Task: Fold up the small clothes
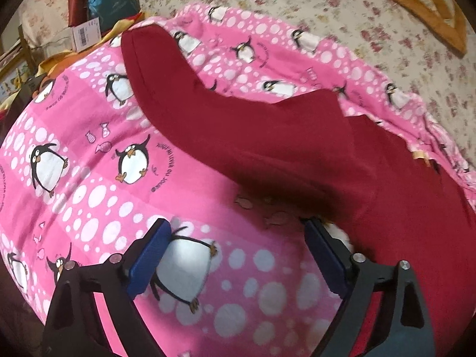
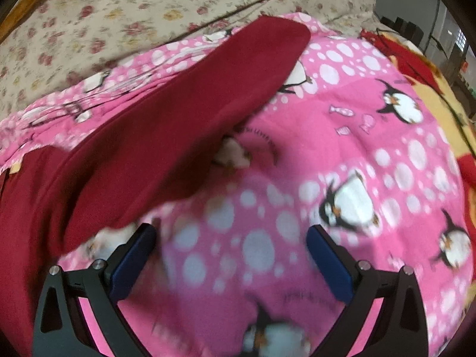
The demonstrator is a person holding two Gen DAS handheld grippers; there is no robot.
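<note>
pink penguin blanket (image 1: 89,196), red garment (image 1: 267,148) beside open left gripper (image 1: 238,255)

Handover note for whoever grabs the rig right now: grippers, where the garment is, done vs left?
Left gripper: open, empty, over the pink penguin blanket, its right finger at the edge of the dark red garment.
Right gripper: open, empty, its left finger beside the same garment.
The garment lies on the blanket, a long sleeve-like part stretched out flat.
Done: laid out; no finished fold visible.
Left: the folding itself, as far as these views show.
</note>
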